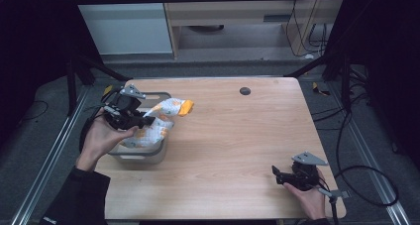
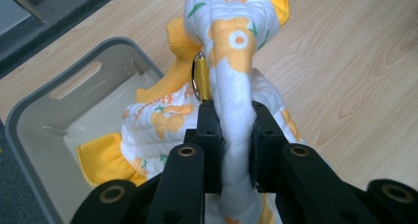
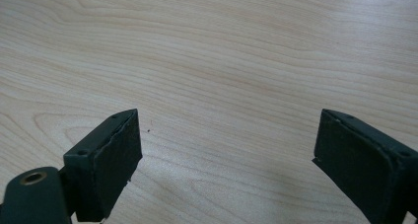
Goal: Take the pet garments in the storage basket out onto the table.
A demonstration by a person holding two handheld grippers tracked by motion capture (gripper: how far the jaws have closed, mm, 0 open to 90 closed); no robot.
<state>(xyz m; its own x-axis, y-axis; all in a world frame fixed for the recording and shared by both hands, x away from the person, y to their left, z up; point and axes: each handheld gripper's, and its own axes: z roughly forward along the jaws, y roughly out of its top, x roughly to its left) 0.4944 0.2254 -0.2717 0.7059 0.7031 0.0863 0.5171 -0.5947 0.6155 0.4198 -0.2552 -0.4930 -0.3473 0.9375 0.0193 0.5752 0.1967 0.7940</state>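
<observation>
Quilted white cloth with orange flowers, pinched between the closed jaws of the left gripper, half lifted above the grey plastic bin at the table's left edge, rest trailing inside. Probably gripped mid-fold for a clean lift. Right gripper parked near the front right corner, jaws wide apart, holding nothing, likely waiting.

A light wooden table stands on grey floor, with pale cabinets behind.
</observation>
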